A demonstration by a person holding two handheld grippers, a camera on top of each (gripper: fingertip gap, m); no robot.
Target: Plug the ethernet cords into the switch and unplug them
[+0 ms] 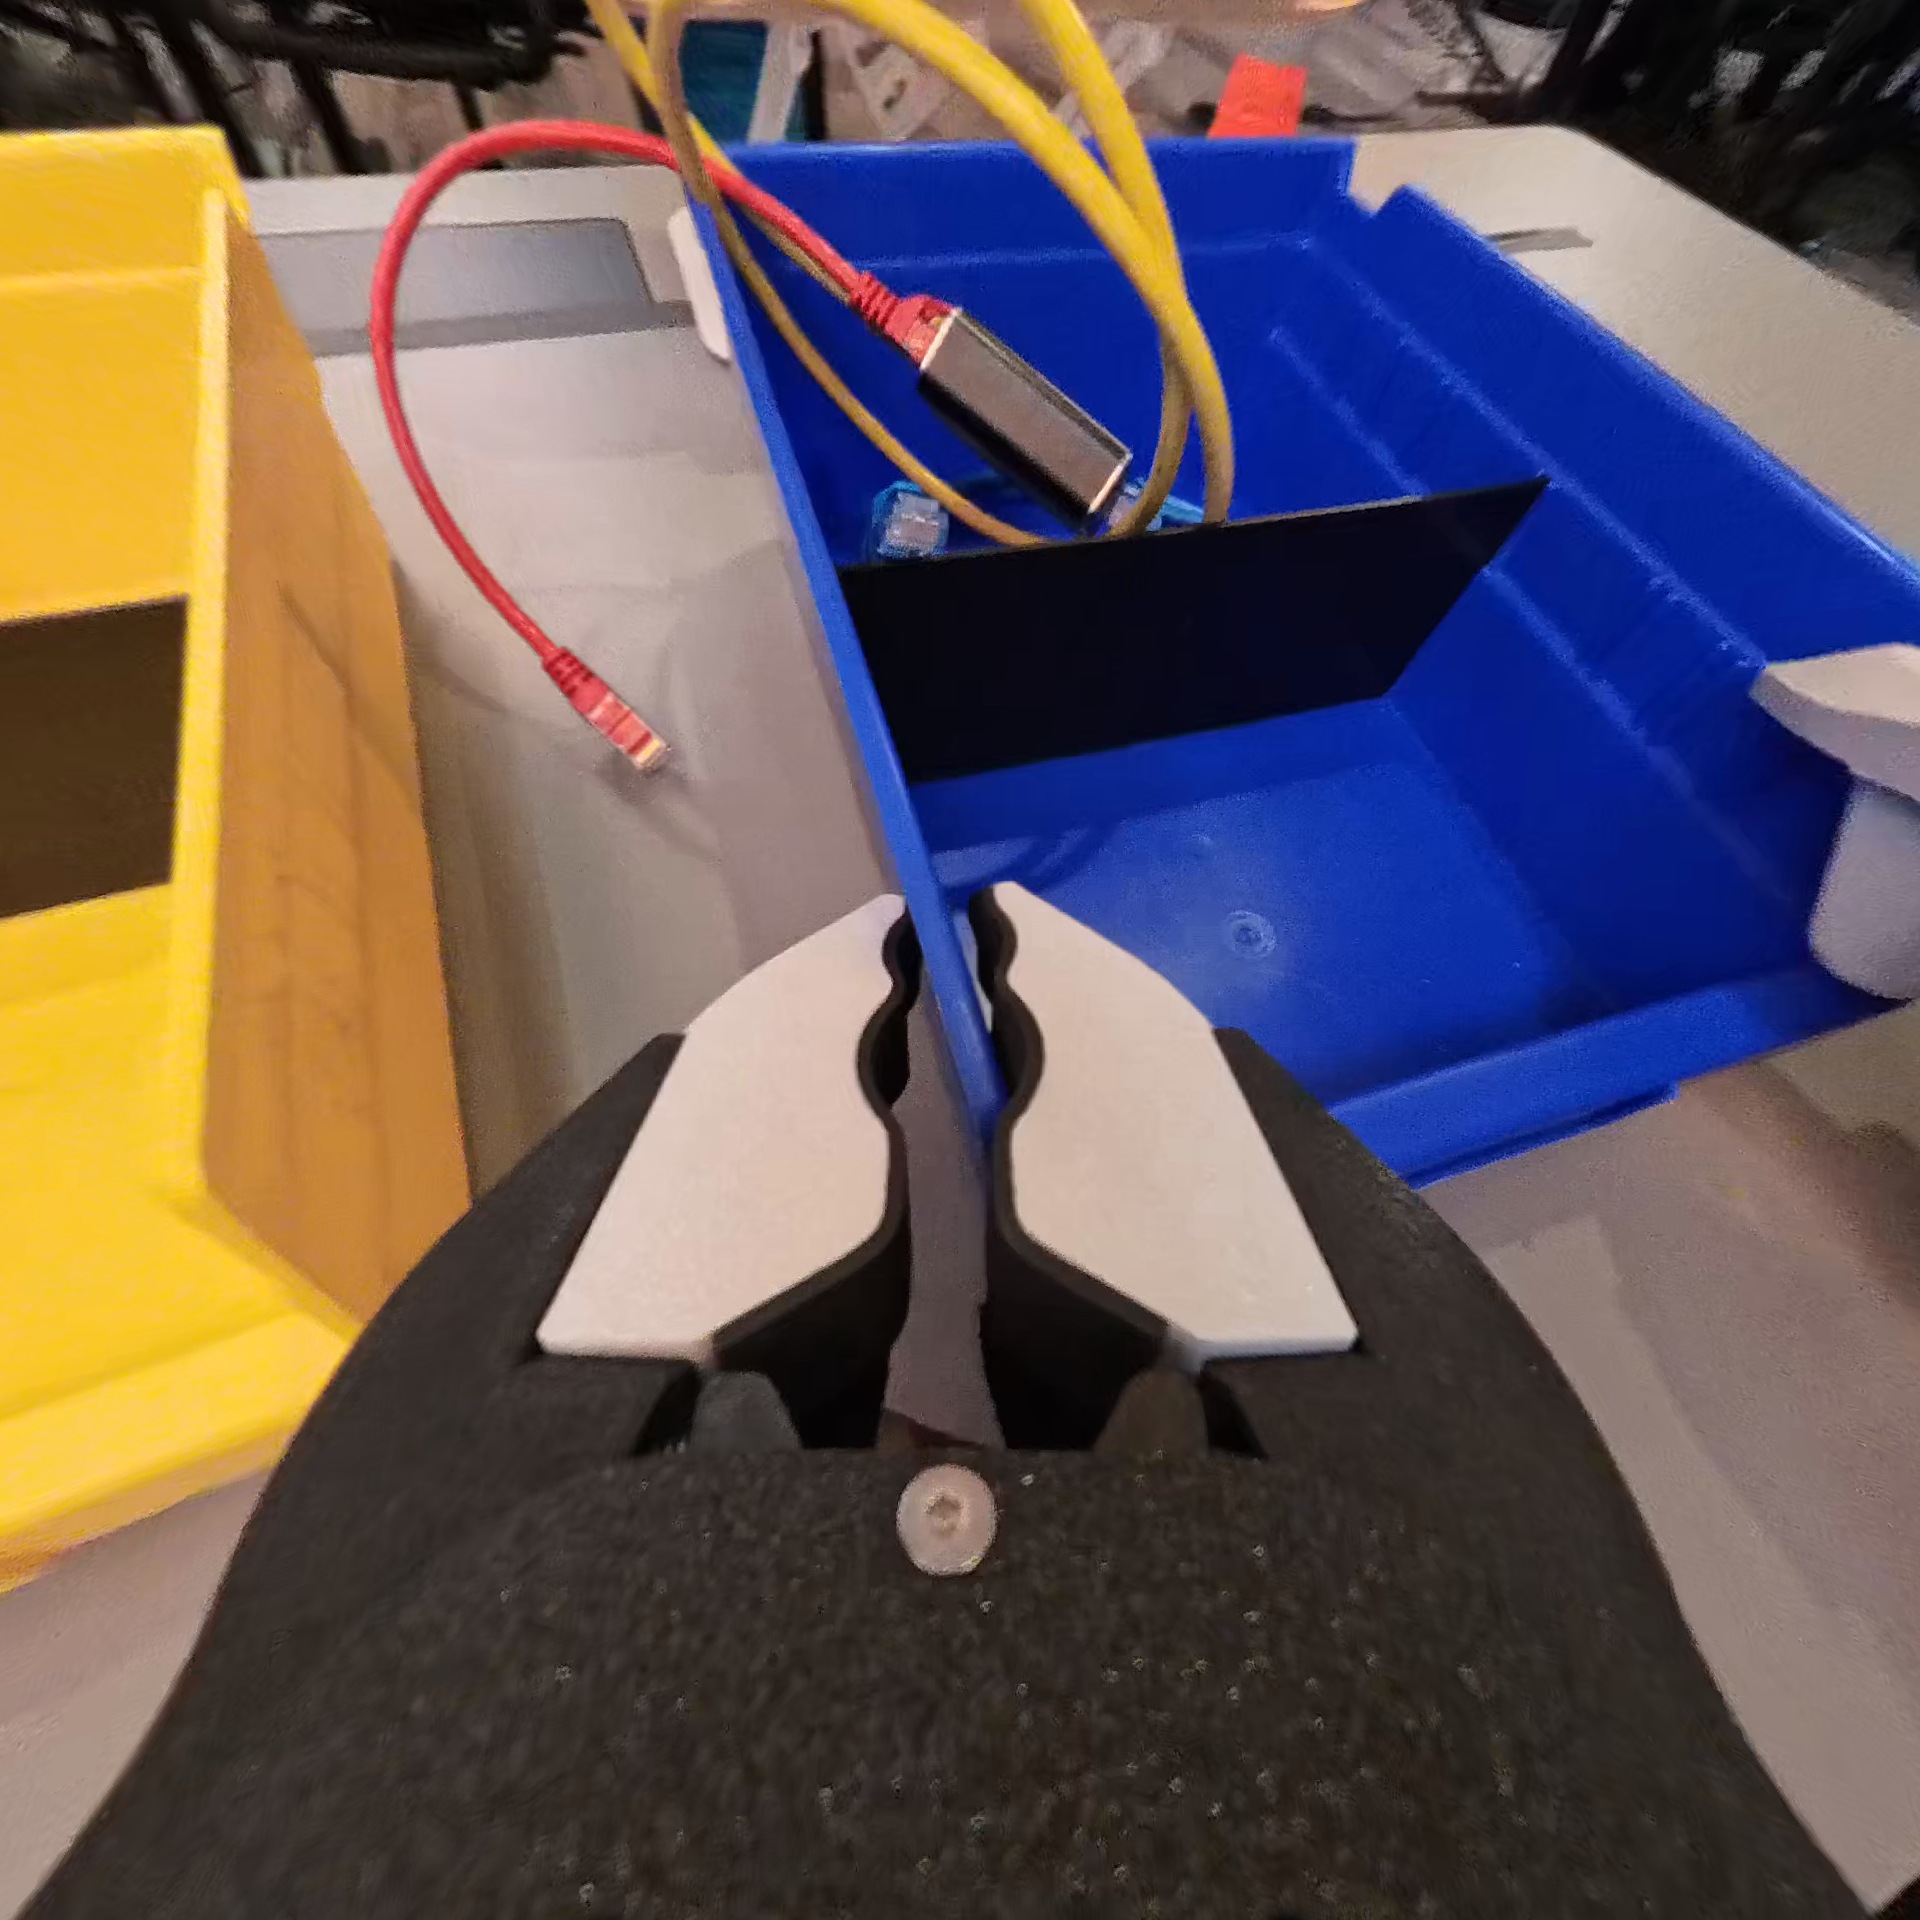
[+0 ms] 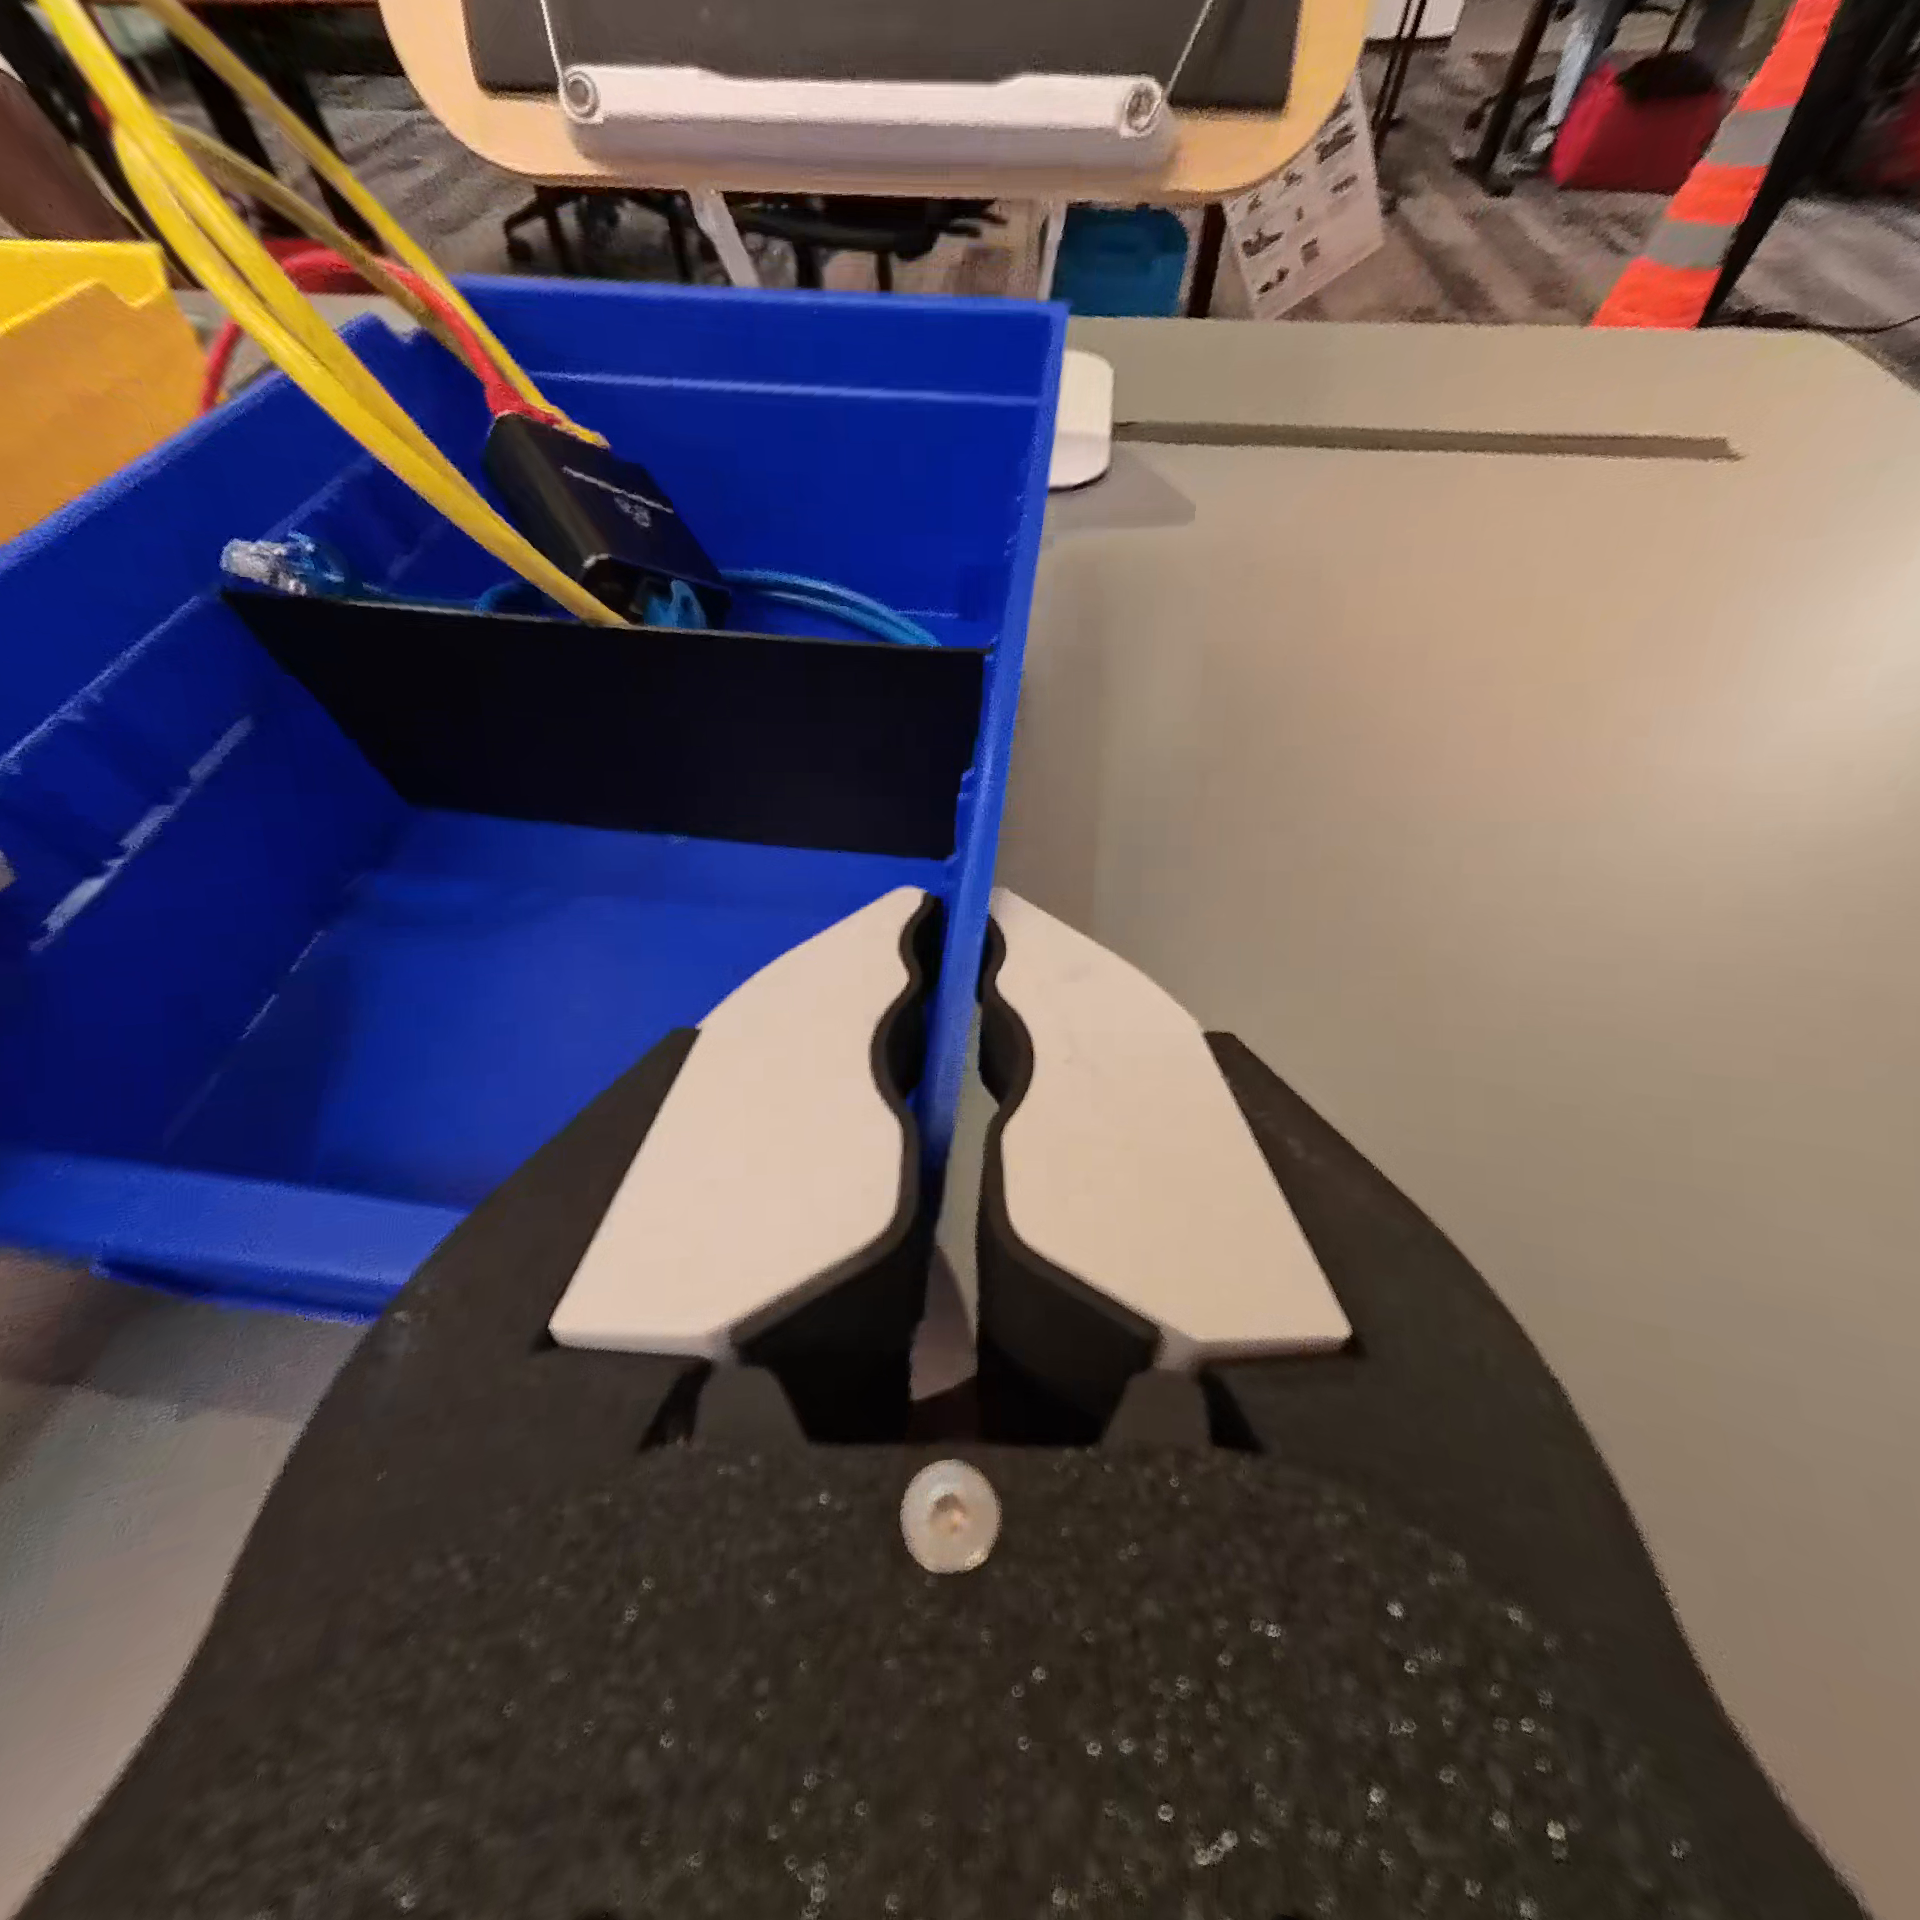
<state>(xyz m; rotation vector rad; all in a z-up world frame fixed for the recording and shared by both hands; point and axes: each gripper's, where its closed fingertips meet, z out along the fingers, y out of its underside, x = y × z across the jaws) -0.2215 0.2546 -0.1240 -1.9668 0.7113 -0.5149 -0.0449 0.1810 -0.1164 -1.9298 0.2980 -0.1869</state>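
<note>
A blue bin [image 1: 1455,935] stands on the grey table, split by a black divider [image 1: 1143,634]. My left gripper [image 1: 945,914] is shut on the bin's left wall. My right gripper [image 2: 961,914] is shut on the bin's right wall [image 2: 966,790]; one of its fingers [image 1: 1860,727] shows in the left wrist view. The small switch [image 1: 1023,416] [image 2: 603,509] lies tilted in the far compartment. A red cord [image 1: 416,436] is plugged into its upper end. The cord's free plug [image 1: 623,722] lies on the table. A yellow cord [image 1: 1132,208] [image 2: 260,281] loops over the switch. A blue cord [image 1: 909,525] [image 2: 281,566] lies behind the divider.
A yellow bin [image 1: 125,727] [image 2: 83,374] stands left of the blue one, with a strip of grey table [image 1: 623,935] between them. The table [image 2: 1455,831] stretches to the right. A white object [image 2: 1081,416] sits behind the blue bin's far right corner. Chairs and a stand are beyond the table. The grippers' ends are close to 20 centimetres from one another. My left gripper's tips are some 15 centimetres from the small switch [image 1: 1023,416].
</note>
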